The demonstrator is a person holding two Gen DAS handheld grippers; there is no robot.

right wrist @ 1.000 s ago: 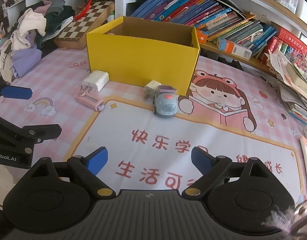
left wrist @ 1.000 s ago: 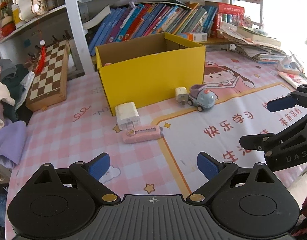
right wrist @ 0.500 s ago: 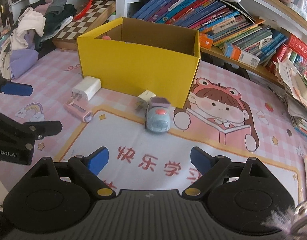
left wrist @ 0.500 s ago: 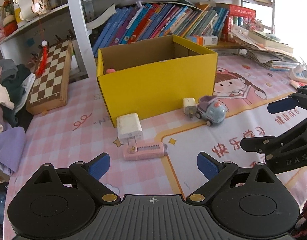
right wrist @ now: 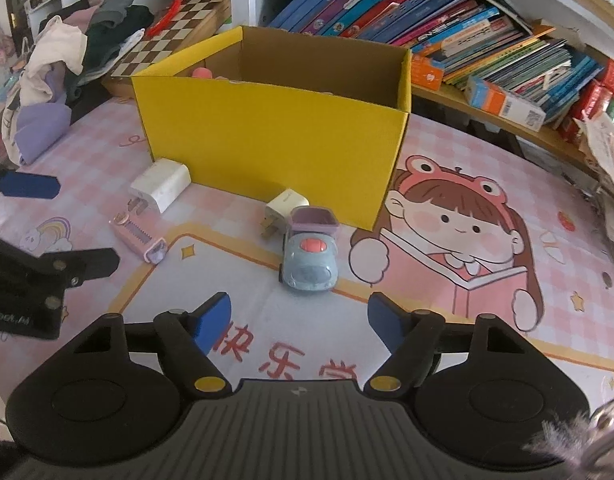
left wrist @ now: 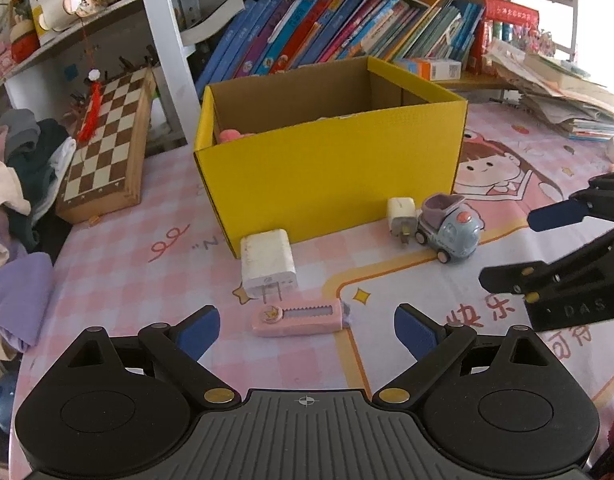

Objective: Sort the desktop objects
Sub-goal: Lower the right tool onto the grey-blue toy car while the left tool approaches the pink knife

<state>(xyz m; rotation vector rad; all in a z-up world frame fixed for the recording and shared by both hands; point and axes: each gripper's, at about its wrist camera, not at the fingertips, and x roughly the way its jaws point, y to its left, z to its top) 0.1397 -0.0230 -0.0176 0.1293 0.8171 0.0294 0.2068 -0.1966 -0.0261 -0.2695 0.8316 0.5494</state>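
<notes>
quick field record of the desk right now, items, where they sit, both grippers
box: yellow box, open top, something pink inside
large charger: large white charger, by box's front corner
knife: pink utility knife, just in front of that charger
small charger: small white charger, touching toy car
car: blue toy car, ahead of right gripper
left gripper: left gripper, open, empty
right gripper: right gripper, jaws closing, nothing between

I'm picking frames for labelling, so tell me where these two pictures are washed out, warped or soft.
Left wrist view: daylight blows out the upper right corner above the stacked papers; fisheye bends the white shelf post; the open yellow cardboard box is sharp. Right wrist view: evenly lit, the slanted row of books curves with the lens, and the fuzzy lilac object at bottom right is out of focus.
</notes>
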